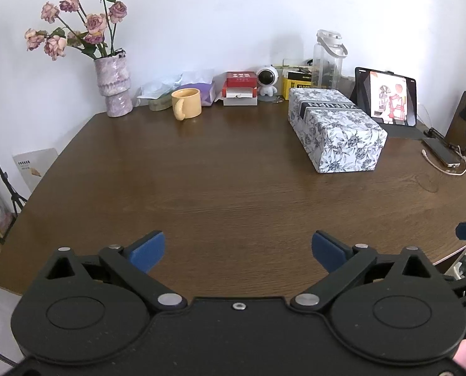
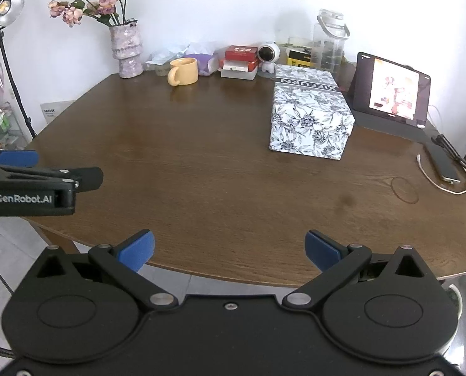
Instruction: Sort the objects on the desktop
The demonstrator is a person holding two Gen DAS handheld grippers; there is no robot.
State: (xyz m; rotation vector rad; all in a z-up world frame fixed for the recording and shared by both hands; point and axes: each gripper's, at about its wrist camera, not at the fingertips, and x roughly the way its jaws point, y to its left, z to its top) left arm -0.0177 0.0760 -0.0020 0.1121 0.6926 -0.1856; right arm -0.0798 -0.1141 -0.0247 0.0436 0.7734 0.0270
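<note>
A floral-patterned box lies on the brown table at the right. A yellow mug stands at the back. A stack of red and white boxes and a small astronaut figure stand behind. My left gripper is open and empty above the table's near edge. My right gripper is open and empty at the front edge. The left gripper also shows side-on in the right wrist view.
A vase of pink flowers stands back left. A clear water bottle, a propped tablet and a phone with cable are at the right. A lamp stands left.
</note>
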